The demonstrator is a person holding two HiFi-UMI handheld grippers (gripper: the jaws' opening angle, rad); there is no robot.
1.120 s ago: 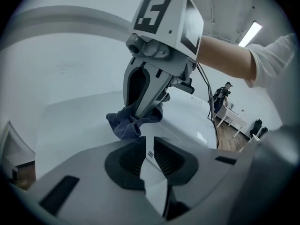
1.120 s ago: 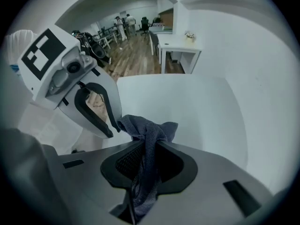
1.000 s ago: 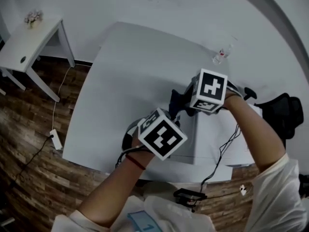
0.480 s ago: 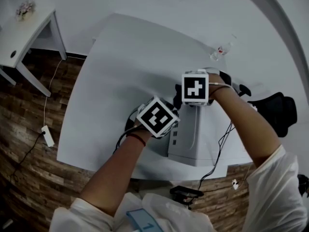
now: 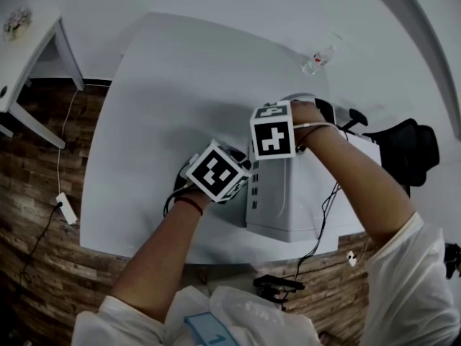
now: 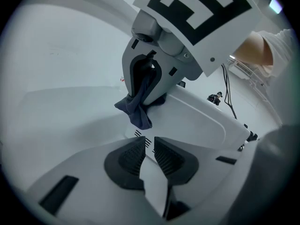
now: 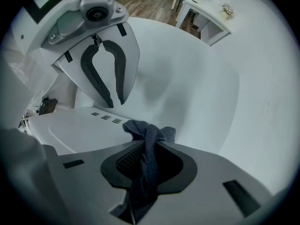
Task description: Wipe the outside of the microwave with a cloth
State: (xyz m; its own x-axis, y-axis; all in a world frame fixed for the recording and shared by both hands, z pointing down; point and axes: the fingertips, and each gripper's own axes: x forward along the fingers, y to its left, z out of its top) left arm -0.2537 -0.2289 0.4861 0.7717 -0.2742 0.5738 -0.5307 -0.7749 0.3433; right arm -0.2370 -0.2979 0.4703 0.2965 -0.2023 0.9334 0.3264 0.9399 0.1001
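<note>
The white microwave (image 5: 292, 204) stands at the right near part of a white table (image 5: 158, 114). Both marker cubes hover over its left end: the left gripper's cube (image 5: 216, 173) and the right gripper's cube (image 5: 274, 132). My right gripper (image 7: 147, 151) is shut on a dark blue cloth (image 7: 149, 139), which bunches out past the jaws just above the microwave's top (image 7: 70, 125), near its vent slits (image 7: 105, 117). From the left gripper view, the cloth (image 6: 138, 110) hangs from the right gripper (image 6: 143, 86). My left gripper (image 6: 149, 144) faces it, jaws almost together with nothing between them.
A small bottle (image 5: 317, 60) stands at the table's far edge. A black chair (image 5: 410, 150) is to the right, a white side table (image 5: 21, 49) at upper left. Cables (image 5: 324, 215) trail from the microwave; a power strip (image 5: 66, 207) lies on the wood floor.
The right gripper with the cloth has moved left across the microwave's top toward its left end. The left gripper has shifted a little and stays beside it.
</note>
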